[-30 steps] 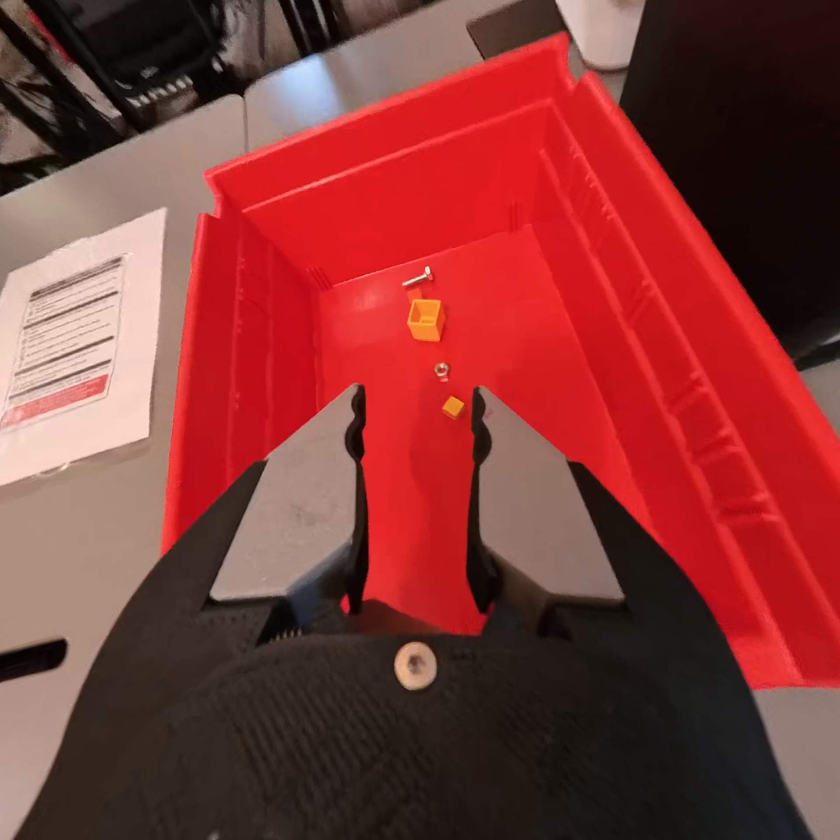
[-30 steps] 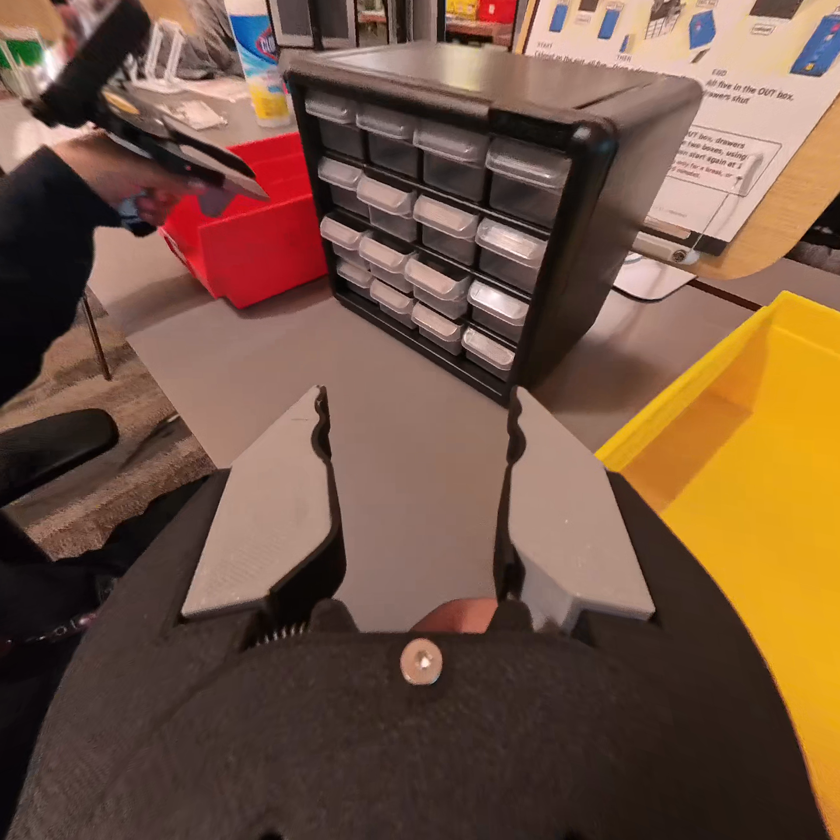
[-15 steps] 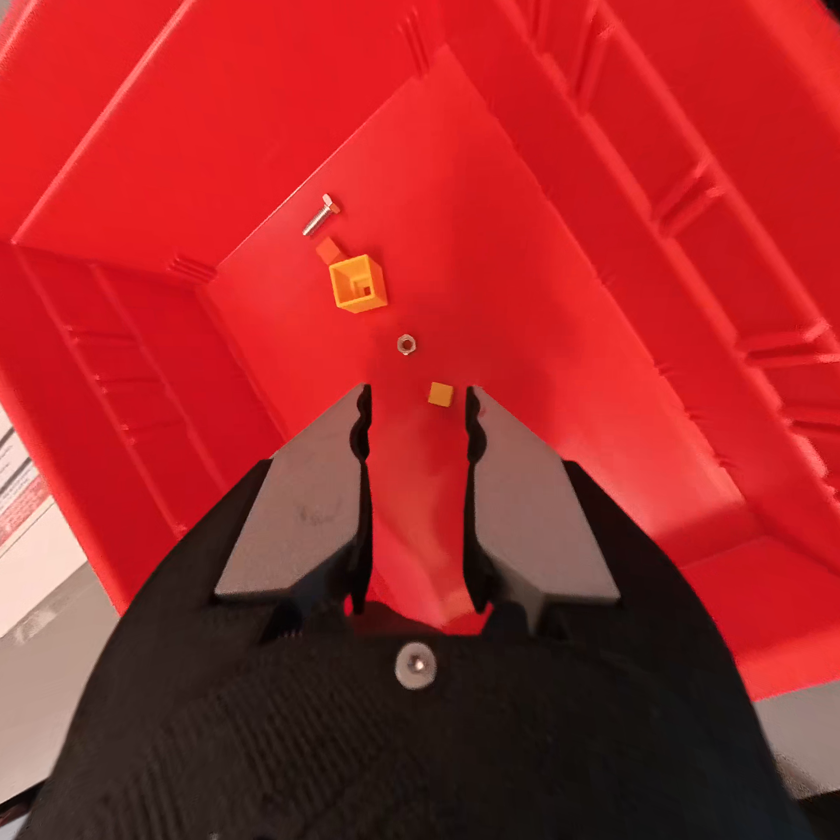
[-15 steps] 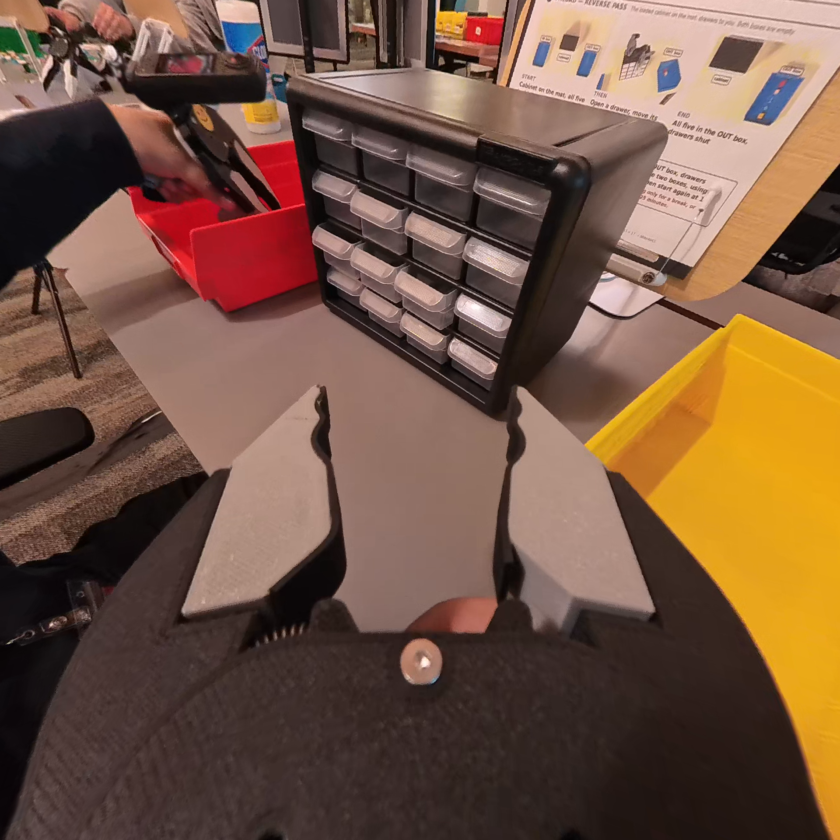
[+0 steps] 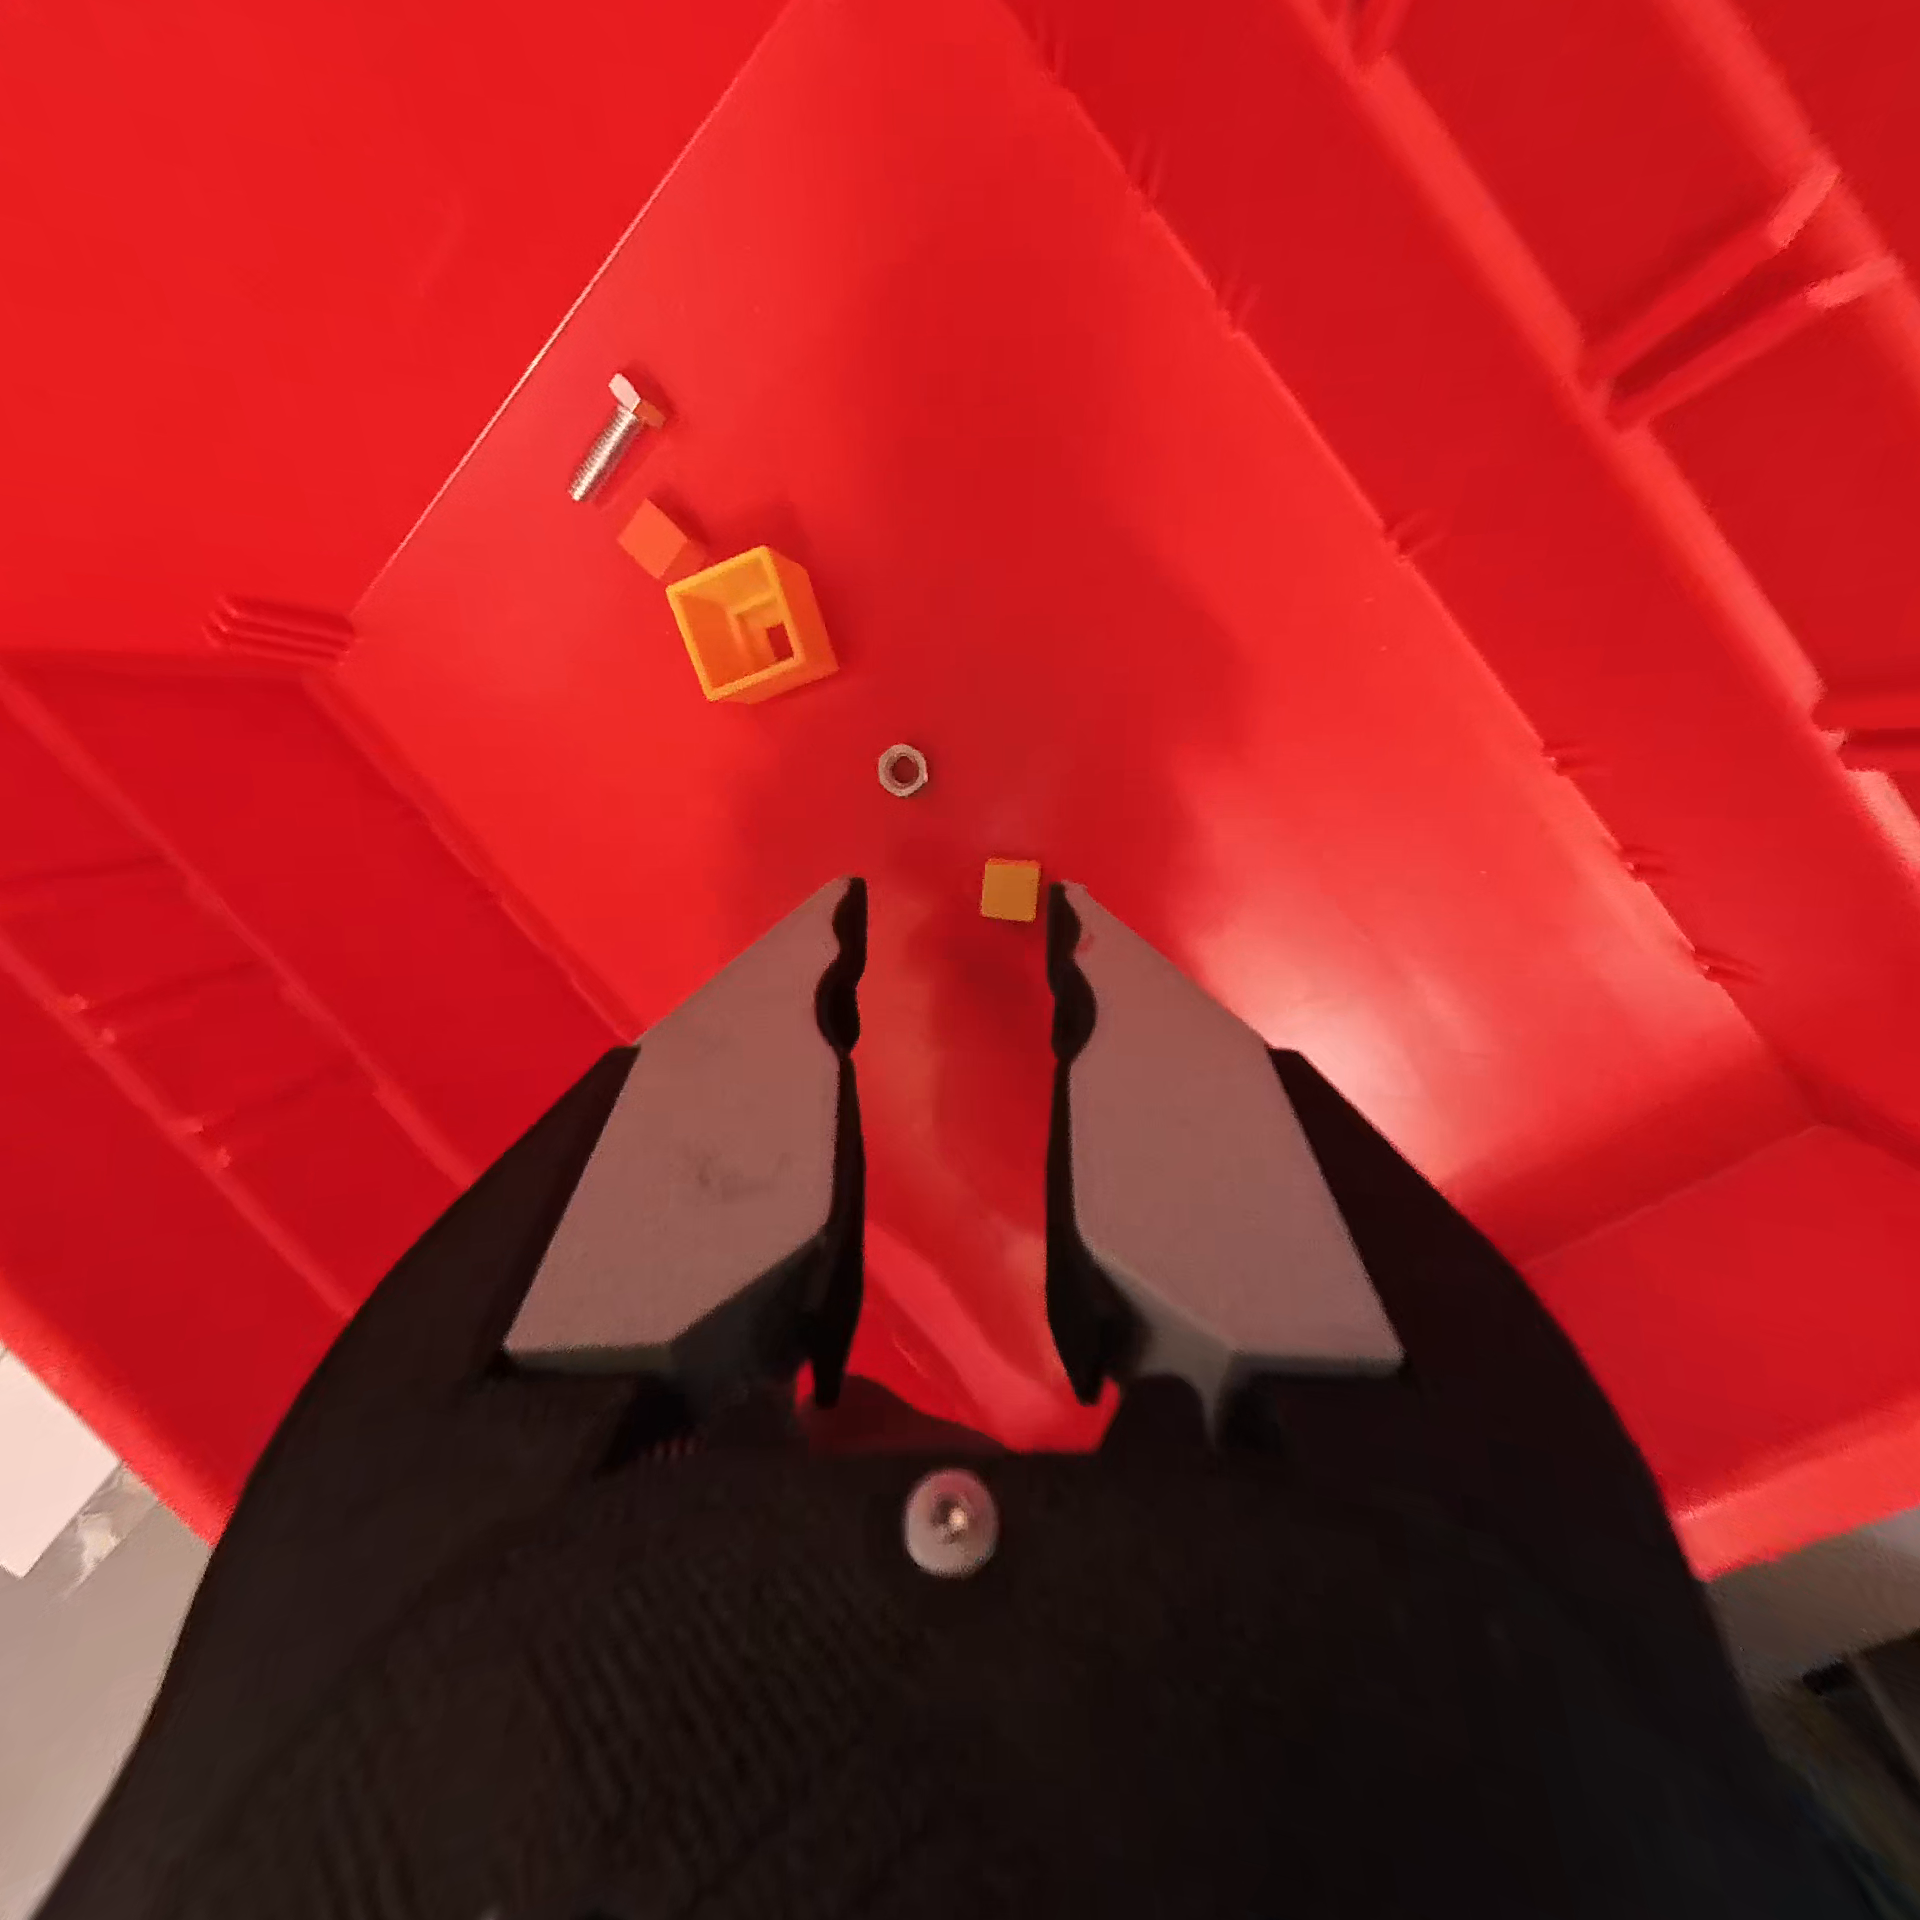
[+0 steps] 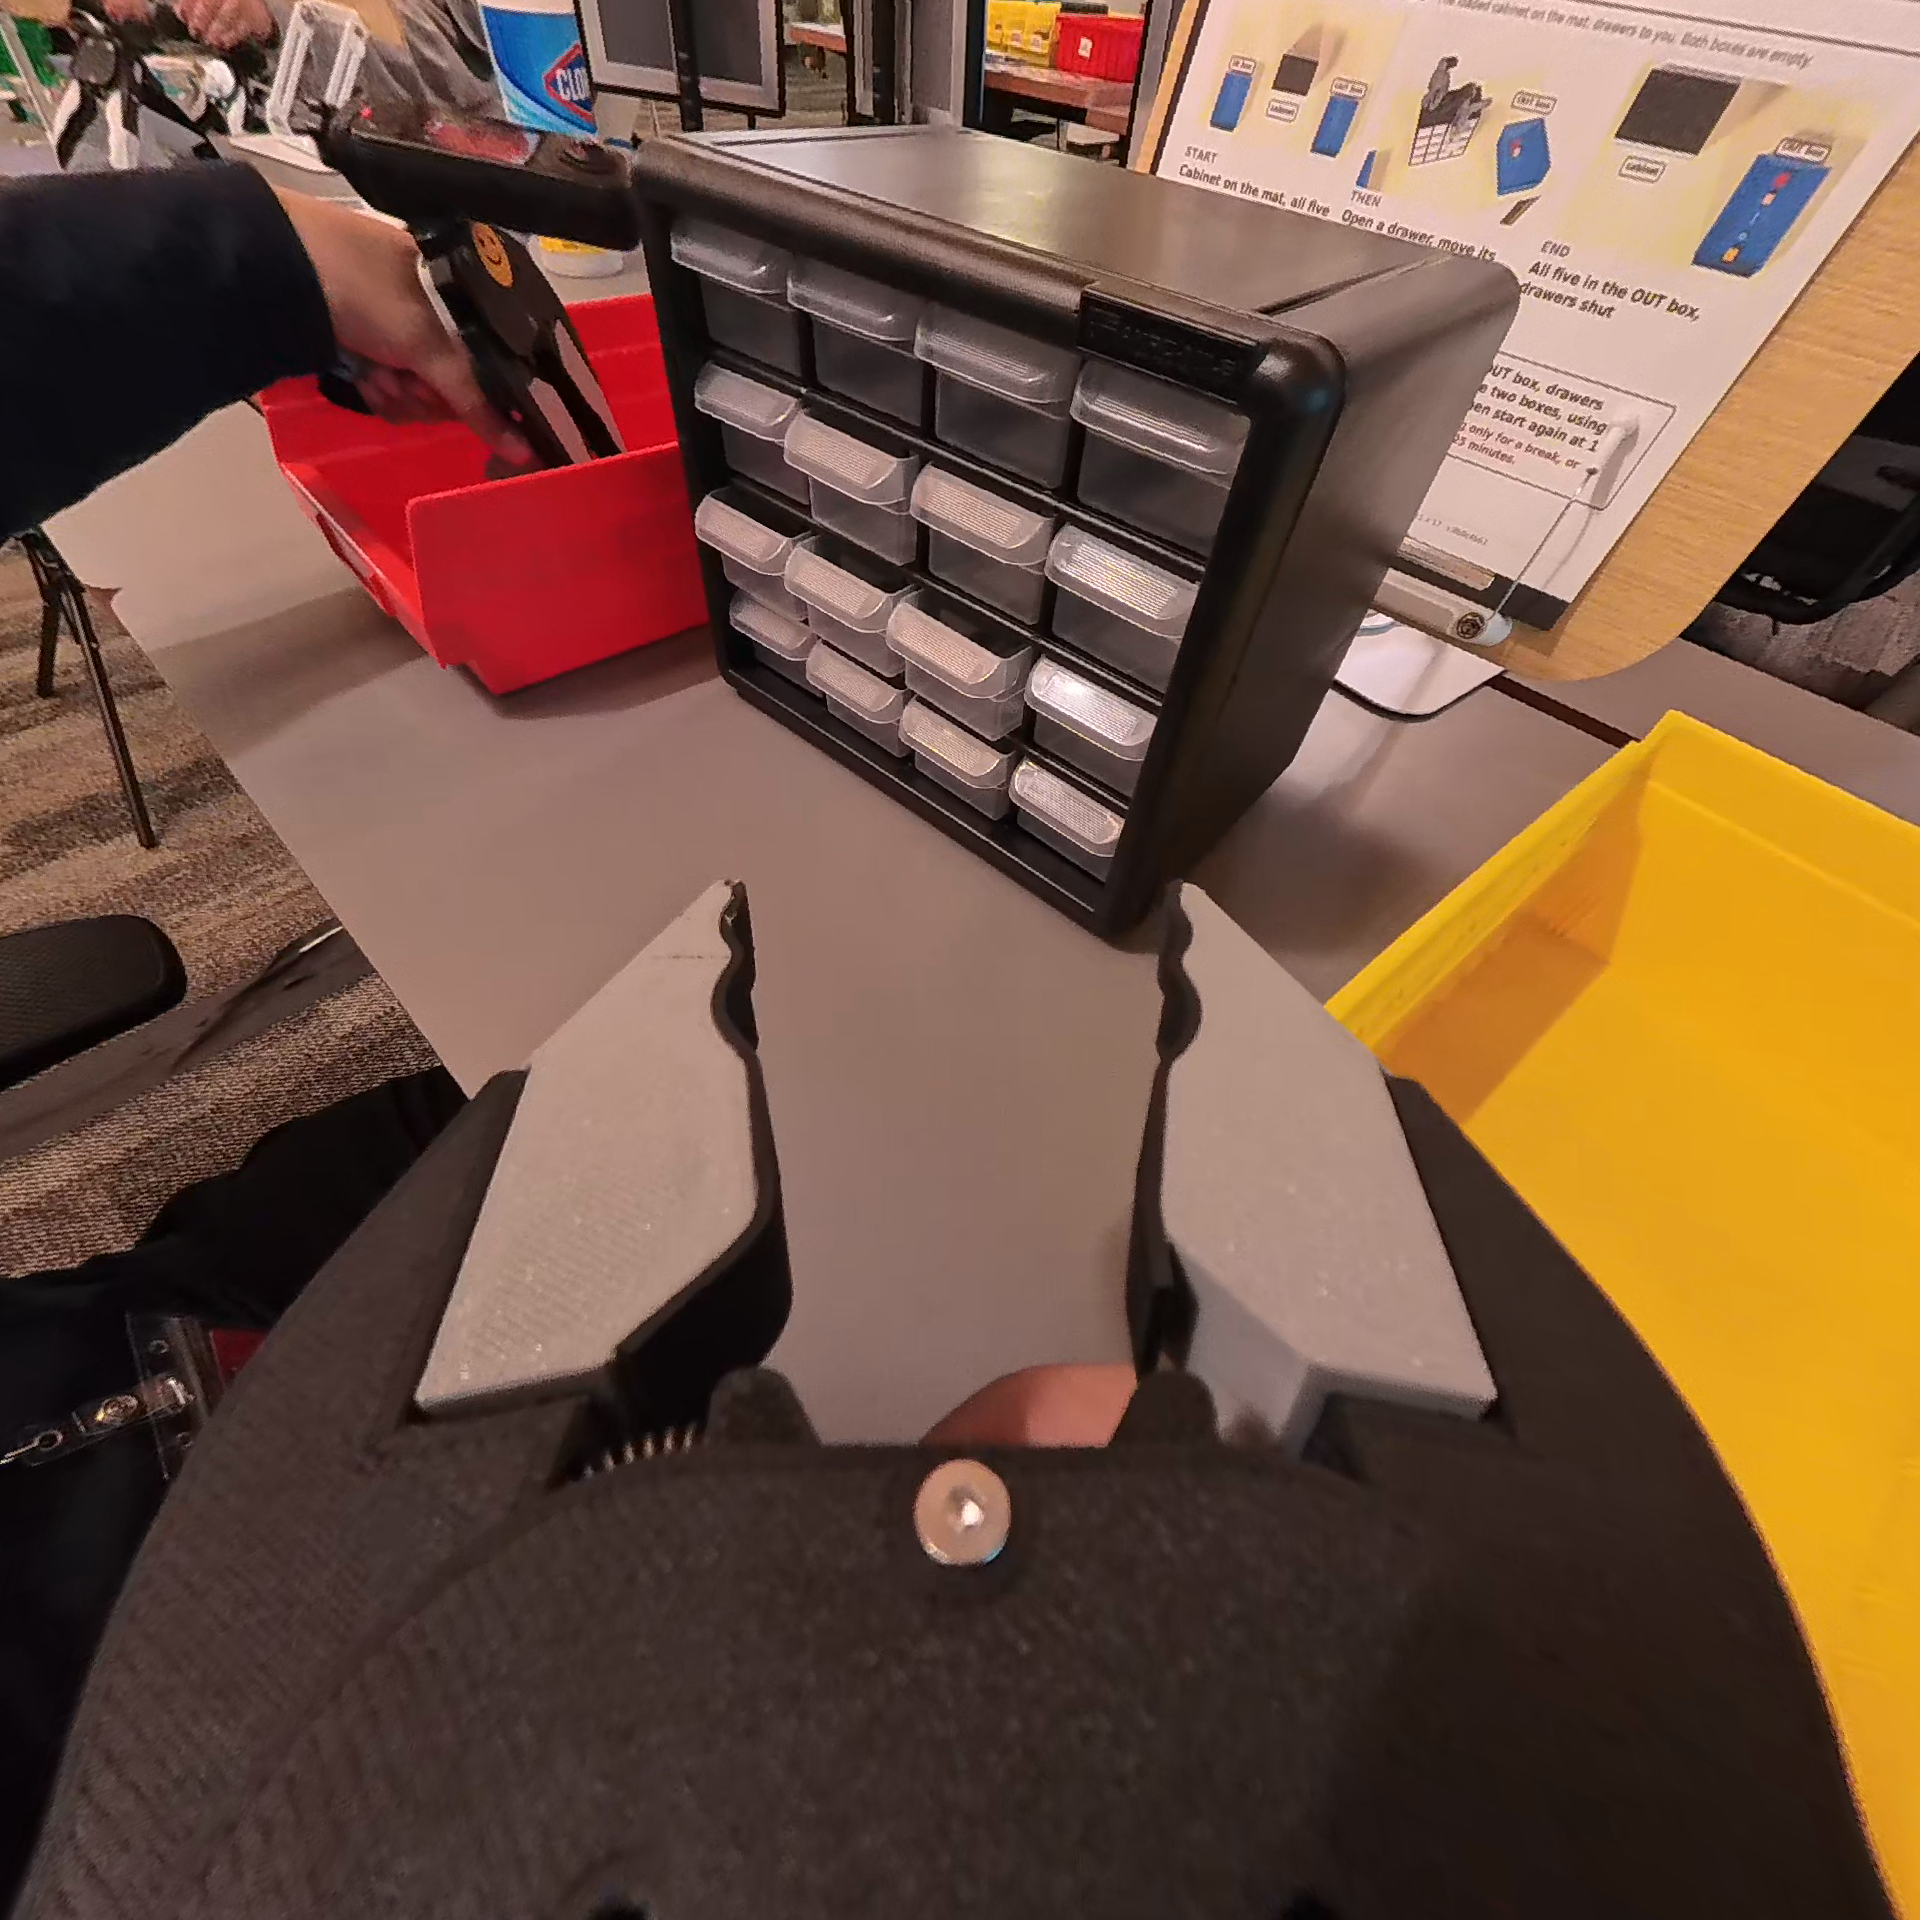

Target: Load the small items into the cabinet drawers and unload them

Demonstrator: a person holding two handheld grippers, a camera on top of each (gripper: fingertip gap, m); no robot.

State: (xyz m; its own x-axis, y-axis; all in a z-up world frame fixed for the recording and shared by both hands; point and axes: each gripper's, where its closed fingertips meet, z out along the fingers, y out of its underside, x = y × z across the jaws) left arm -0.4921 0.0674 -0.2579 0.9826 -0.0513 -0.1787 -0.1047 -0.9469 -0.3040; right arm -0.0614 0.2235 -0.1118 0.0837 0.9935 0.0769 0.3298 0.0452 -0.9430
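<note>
Left tongs (image 5: 951,894) have dropped deeper into the red plastic bin (image 5: 1455,520) since a second ago, now low over its floor, part open and holding nothing. Small orange plastic cube (image 5: 1009,889) sits on the bin floor just inside the right fingertip (image 5: 1070,935), off-centre in the gap. Judgement: light, rigid, flat-sided; pinch on two opposite faces, shift right to centre first or it may skid on the smooth floor. Farther in: steel hex nut (image 5: 902,771), hollow orange square block (image 5: 750,623), small red-orange cube (image 5: 655,535), steel hex bolt (image 5: 615,436). Right tongs (image 6: 956,914) are wide open, empty, over the grey bench (image 6: 582,810). Black drawer cabinet (image 6: 1351,436) has every clear drawer shut; yellow bin (image 6: 1683,1143) is to its right.
</note>
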